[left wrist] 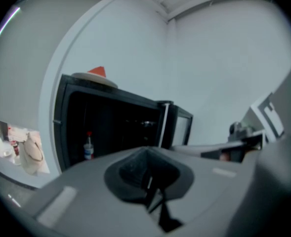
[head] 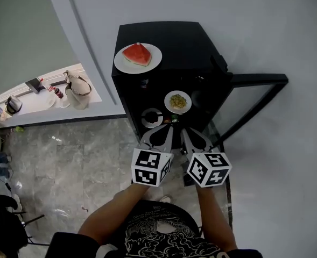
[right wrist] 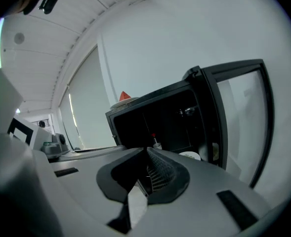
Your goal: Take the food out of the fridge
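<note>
A black mini fridge [head: 174, 52] stands against the white wall with its glass door [head: 255, 98] swung open to the right. On its top sits a white plate with a watermelon slice [head: 138, 56]. Inside I see a plate of yellowish food [head: 177, 101], a round dish with something dark [head: 152, 117] and a small red-capped bottle [left wrist: 88, 147], also visible as the bottle [right wrist: 156, 142]. My left gripper [head: 168, 131] and right gripper [head: 186, 134] hover side by side just in front of the opening. Both are shut with nothing between the jaws.
A low white ledge [head: 67, 98] at the left carries a bag, bottles and small items. Grey marble floor [head: 72, 165] lies below me. Dark gear [head: 2, 219] sits at the lower left. The open door [right wrist: 241, 107] blocks the right side.
</note>
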Motion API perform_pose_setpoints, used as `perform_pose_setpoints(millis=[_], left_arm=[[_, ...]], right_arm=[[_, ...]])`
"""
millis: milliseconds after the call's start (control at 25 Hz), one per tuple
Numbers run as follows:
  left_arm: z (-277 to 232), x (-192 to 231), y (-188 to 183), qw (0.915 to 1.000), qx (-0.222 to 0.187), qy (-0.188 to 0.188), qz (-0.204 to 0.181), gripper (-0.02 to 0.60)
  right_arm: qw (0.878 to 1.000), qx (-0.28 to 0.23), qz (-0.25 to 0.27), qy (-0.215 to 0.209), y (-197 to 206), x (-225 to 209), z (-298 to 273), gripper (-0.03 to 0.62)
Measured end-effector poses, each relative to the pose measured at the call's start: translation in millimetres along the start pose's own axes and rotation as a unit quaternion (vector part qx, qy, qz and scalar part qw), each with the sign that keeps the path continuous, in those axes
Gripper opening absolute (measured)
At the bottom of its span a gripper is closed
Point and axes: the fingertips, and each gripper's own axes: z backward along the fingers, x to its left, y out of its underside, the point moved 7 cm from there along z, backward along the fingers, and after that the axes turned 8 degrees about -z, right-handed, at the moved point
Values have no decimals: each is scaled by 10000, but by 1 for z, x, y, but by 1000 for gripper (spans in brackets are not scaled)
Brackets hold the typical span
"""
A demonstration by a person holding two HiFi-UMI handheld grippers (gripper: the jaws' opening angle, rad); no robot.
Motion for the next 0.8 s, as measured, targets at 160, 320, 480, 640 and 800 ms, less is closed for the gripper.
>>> perform_pose_setpoints(millis=[160,320,480,640,800], left_arm=[[-5,-2,8,10000,16,21,25,2],[-16,-1,19,9999,69,152,-19,2],[-39,10,33,9996,113,270,24,2],[-68,25,46,9990,215,390,96,2],[-95,38,55,9981,325,526,9,2]], right_arm=[[9982,-31,-595,-5,24,-16,-1,14],[9877,-83,-1560,-67,45,-35,-16,14],[9741,-234,-2249,83,60,-66,-42,14],[9532,-458,-2980,214,72,-98,-71,15],[9368,-590,-3433,333,82,-126,-105,15]])
